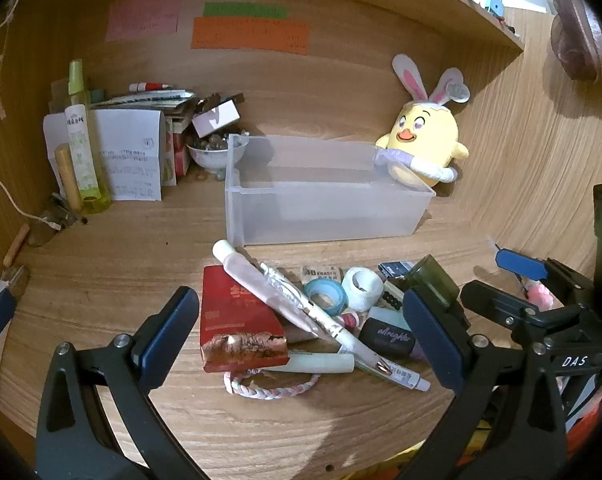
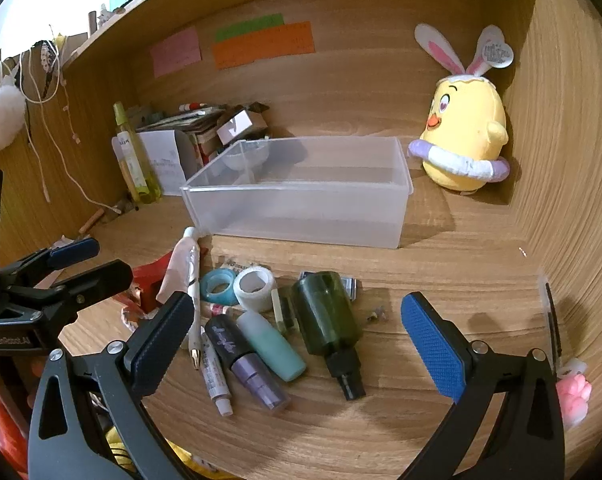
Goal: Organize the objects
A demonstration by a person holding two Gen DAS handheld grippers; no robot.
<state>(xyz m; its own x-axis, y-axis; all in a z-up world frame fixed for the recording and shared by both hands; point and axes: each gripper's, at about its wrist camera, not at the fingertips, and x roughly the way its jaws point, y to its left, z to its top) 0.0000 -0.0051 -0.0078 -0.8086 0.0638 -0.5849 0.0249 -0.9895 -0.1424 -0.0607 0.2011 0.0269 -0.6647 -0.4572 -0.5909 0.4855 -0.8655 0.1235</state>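
Wooden tabletop with an empty clear plastic bin behind scattered small items.

Both the left hand-held gripper and right hand-held gripper hover spread wide, holding nothing, above a dark green bottle, red box and white pen.

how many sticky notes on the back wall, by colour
pink sticky note: 1
green sticky note: 1
orange sticky note: 1
total: 3
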